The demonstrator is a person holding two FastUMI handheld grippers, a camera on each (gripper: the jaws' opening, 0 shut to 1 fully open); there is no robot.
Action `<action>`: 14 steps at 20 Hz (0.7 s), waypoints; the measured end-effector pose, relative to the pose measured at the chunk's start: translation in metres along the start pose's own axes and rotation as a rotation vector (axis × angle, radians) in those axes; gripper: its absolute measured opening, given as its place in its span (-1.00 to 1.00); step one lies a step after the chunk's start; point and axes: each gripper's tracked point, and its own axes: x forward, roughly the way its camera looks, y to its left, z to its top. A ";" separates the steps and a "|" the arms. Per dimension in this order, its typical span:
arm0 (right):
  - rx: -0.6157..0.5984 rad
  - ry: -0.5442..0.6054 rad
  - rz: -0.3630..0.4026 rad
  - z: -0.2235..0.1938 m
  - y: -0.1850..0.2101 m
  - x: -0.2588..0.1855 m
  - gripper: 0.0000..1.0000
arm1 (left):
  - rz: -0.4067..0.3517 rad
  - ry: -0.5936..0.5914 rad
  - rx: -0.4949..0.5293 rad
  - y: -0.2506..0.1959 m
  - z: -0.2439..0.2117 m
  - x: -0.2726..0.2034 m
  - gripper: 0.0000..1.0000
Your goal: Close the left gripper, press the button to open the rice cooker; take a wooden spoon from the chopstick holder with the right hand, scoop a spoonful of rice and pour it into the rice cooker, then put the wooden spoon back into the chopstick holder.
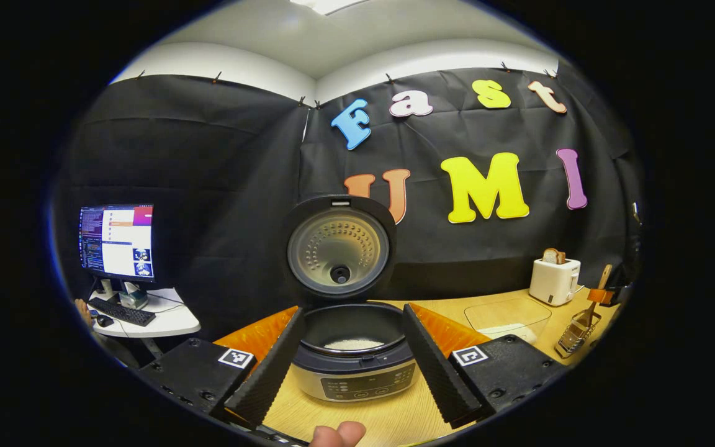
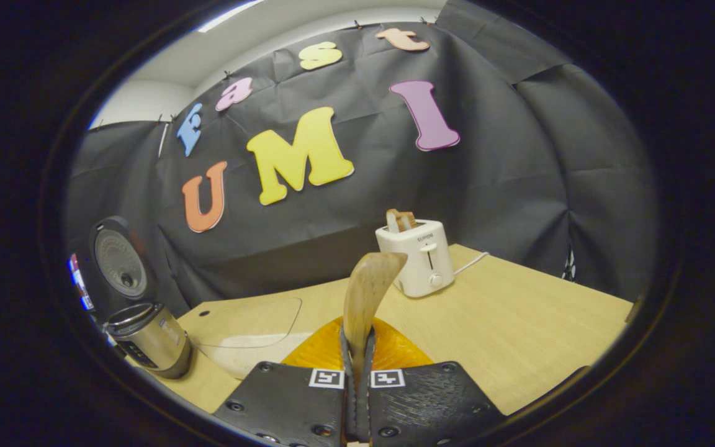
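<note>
The rice cooker [image 1: 357, 372] stands in front of me with its lid [image 1: 339, 251] up and a little white rice in the pot. My left gripper [image 1: 353, 366] is open, one finger on each side of the cooker, without touching it. At the far right the wooden spoon [image 1: 603, 277] stands upright over the metal chopstick holder [image 1: 575, 335], held by the right gripper [image 1: 609, 295]. In the right gripper view, my right gripper [image 2: 358, 340] is shut on the spoon [image 2: 367, 288], bowl end up. The cooker [image 2: 149, 338] sits far left.
A clear container [image 1: 506, 318] holding rice lies on the wooden table [image 2: 506, 323] between cooker and holder. A white toaster [image 1: 554, 280] with bread stands at the back right. A monitor [image 1: 116, 242] and keyboard sit on a side desk to the left.
</note>
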 end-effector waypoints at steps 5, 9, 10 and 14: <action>0.018 -0.026 0.000 -0.001 -0.007 -0.006 -0.95 | 0.000 0.000 -0.009 0.001 0.000 0.001 1.00; 0.027 -0.021 -0.014 -0.001 -0.012 -0.004 -0.82 | 0.002 0.009 -0.005 0.001 -0.002 0.000 0.99; 0.034 -0.019 -0.009 -0.001 -0.012 -0.005 -0.84 | 0.002 0.008 -0.009 -0.001 -0.001 -0.001 0.99; 0.042 -0.010 -0.021 -0.003 -0.018 -0.003 -0.39 | -0.001 0.004 -0.013 -0.001 0.000 0.000 0.99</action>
